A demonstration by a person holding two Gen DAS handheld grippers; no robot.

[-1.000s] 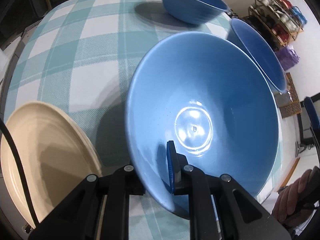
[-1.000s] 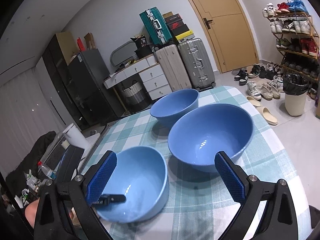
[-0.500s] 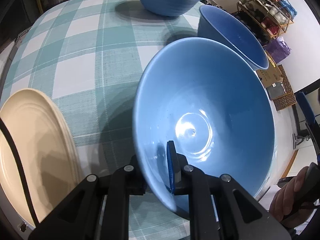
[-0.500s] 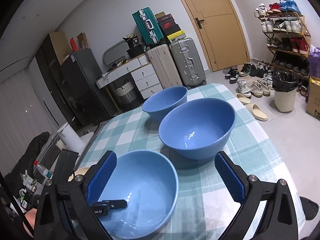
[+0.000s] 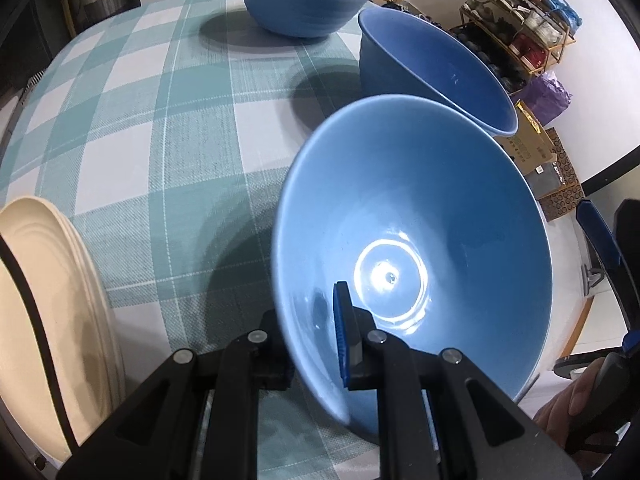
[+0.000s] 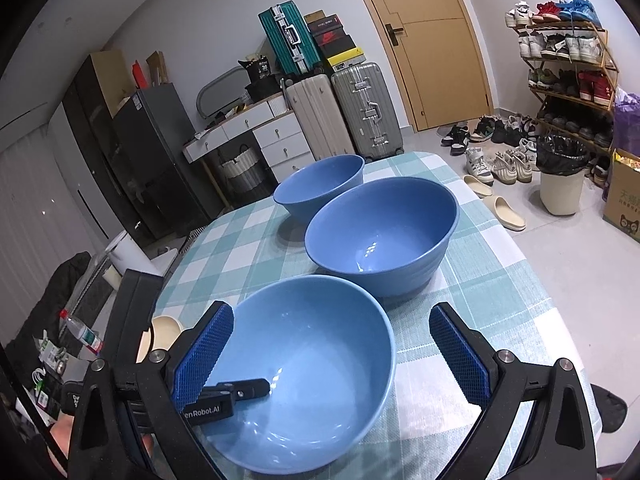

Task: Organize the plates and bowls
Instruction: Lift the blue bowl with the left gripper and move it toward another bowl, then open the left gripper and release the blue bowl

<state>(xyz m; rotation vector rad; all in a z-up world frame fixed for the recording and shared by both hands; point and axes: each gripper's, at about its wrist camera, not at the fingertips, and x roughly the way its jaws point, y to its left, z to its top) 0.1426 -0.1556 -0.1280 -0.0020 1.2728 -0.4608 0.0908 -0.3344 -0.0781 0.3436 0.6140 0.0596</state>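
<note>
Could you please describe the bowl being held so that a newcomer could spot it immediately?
On the teal-and-white checked tablecloth three blue bowls stand in a row running away from the door. The held bowl is the one farthest from the door, the only one with the left hand-held gripper clamped on its rim.

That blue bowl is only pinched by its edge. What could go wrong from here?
The left hand-held gripper clamps the held blue bowl by one thin spot of rim, so it might tilt or slip out. The middle blue bowl sits close ahead; carried lower, their rims could knock. The right hand-held gripper hangs open nearby and could bump it.
</note>
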